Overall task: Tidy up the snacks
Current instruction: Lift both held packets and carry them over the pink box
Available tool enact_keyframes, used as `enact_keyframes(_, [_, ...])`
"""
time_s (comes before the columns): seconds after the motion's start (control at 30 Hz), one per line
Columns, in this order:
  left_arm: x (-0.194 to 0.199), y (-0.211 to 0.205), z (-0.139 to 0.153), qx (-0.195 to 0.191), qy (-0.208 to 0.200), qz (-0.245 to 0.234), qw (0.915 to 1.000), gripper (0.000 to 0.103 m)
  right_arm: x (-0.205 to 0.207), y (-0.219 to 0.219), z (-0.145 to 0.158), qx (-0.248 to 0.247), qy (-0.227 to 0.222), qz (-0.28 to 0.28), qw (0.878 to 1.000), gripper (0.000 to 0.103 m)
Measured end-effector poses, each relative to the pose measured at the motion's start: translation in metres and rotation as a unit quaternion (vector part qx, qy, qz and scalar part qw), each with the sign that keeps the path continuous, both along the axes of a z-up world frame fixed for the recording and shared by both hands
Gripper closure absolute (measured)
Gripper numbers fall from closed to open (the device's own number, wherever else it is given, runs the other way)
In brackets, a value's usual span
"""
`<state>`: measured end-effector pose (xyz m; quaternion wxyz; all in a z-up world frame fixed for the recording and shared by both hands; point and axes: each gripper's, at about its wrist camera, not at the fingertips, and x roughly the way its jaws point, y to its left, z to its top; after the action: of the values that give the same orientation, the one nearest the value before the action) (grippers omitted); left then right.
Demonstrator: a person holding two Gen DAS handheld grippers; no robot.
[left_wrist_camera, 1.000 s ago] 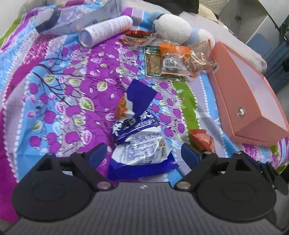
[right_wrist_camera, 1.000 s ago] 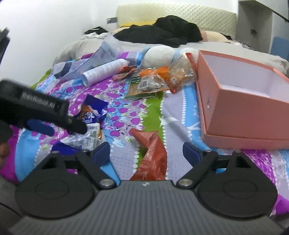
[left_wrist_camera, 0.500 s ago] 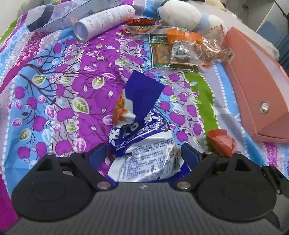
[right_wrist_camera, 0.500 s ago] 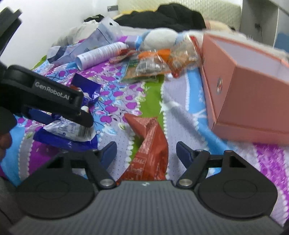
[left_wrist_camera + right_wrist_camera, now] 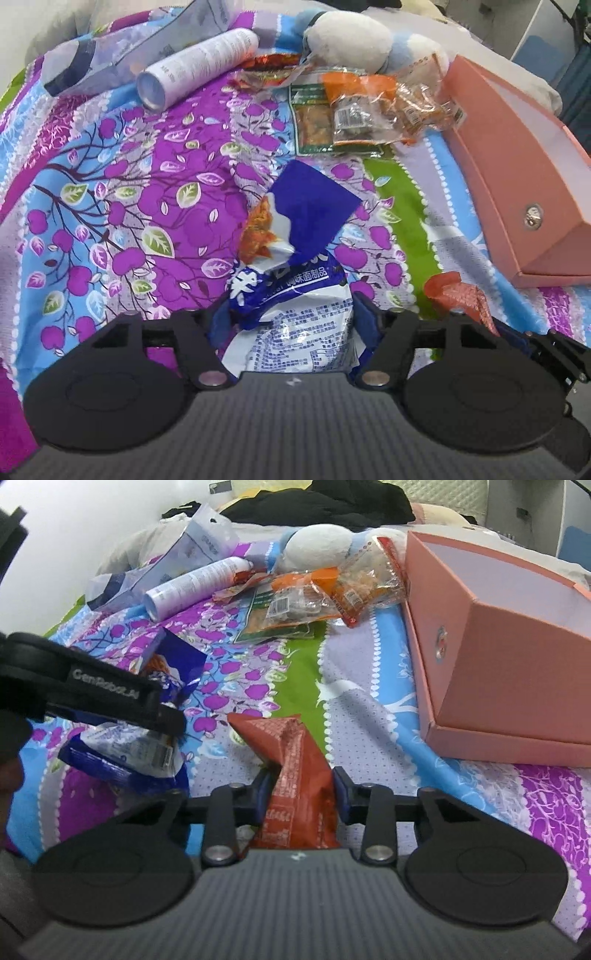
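A blue and white snack bag (image 5: 295,295) lies on the flowered bedspread, and my left gripper (image 5: 291,317) has closed its fingers onto the bag's sides. The bag also shows in the right wrist view (image 5: 122,753), under the left gripper's body (image 5: 92,698). A red-orange snack packet (image 5: 295,775) sits between my right gripper's fingers (image 5: 303,794), which are shut on it; its tip shows in the left wrist view (image 5: 458,295). An open pink box (image 5: 509,646) stands at the right, also in the left wrist view (image 5: 517,177).
A pile of clear and orange snack packs (image 5: 369,110) lies at the back, with a white tube (image 5: 195,66), a grey pouch (image 5: 122,55) and a plush toy (image 5: 347,40). The bedspread (image 5: 110,184) is soft and uneven.
Both grippers moved forward and closed: the left onto the blue and white bag, the right onto the red-orange packet. Both were open a second ago.
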<state>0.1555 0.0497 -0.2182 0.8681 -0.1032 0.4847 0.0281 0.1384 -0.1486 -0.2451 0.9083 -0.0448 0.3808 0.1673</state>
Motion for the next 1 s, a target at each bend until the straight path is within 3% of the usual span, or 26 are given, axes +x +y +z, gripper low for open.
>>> enact_keyframes(0.43, [-0.019,-0.001,0.023,-0.033,-0.027,-0.002,0.9991,0.038,-0.004,-0.013,0.028,0.013,-0.018,-0.020,1.000,0.065])
enact_keyframes(1.0, [-0.053,-0.031,0.116,-0.061,-0.110,-0.059,0.9903,0.038,-0.034,-0.042,0.104,0.044,-0.063,-0.043,0.996,0.065])
